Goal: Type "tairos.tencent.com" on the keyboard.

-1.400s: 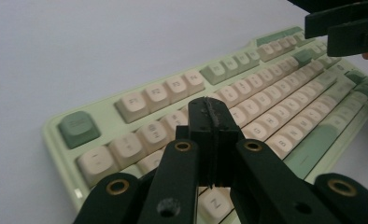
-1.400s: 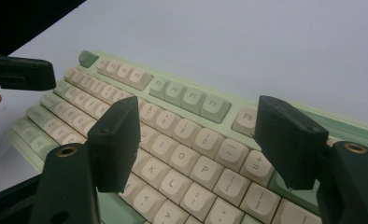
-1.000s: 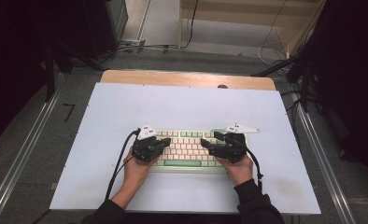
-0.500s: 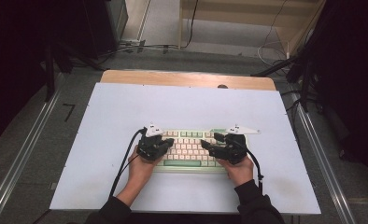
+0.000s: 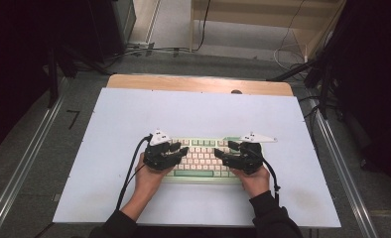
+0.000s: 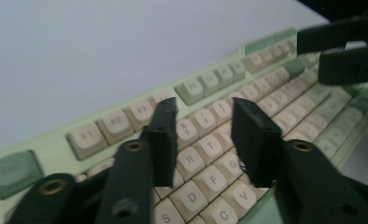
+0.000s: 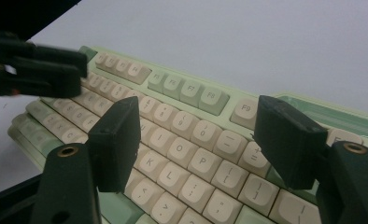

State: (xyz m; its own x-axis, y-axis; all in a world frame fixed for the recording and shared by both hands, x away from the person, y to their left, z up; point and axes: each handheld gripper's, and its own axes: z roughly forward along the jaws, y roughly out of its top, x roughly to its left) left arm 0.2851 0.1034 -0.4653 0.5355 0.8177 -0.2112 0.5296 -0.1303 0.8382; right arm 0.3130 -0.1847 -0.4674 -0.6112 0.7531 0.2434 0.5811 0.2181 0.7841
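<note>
Keyboard point(image 5: 206, 157), green and cream, on white table point(image 5: 134, 114). Left gripper point(image 6: 204, 128) jaws just opened, right gripper point(image 7: 198, 135) jaws wide; nothing gripped. Keyboard's near edge hidden under hands.

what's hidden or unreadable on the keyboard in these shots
- High view: pale green keyboard with cream keys, legends too small; both ends covered by the hand-held grippers.
- Left gripper view: function-row legends blurred; near rows cut by the black jaws.
- Right gripper view: keyboard's right end runs off the frame.
</note>
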